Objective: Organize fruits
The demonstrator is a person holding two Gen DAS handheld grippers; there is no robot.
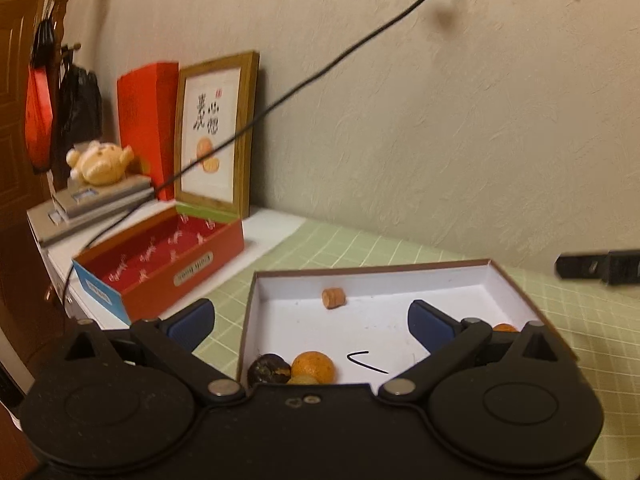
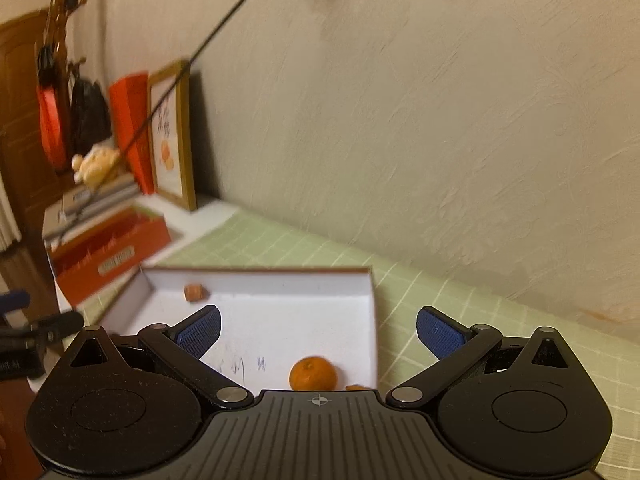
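Fruit lies in a white tray [image 1: 372,280] on the green mat. Left gripper [image 1: 310,320] hangs wide open and empty, an orange [image 1: 313,366] and a dark fruit [image 1: 269,368] below its jaws at the tray's near-left corner. Right gripper [image 2: 318,330], also spread empty, hovers above another orange [image 2: 313,373] near the tray's right wall.
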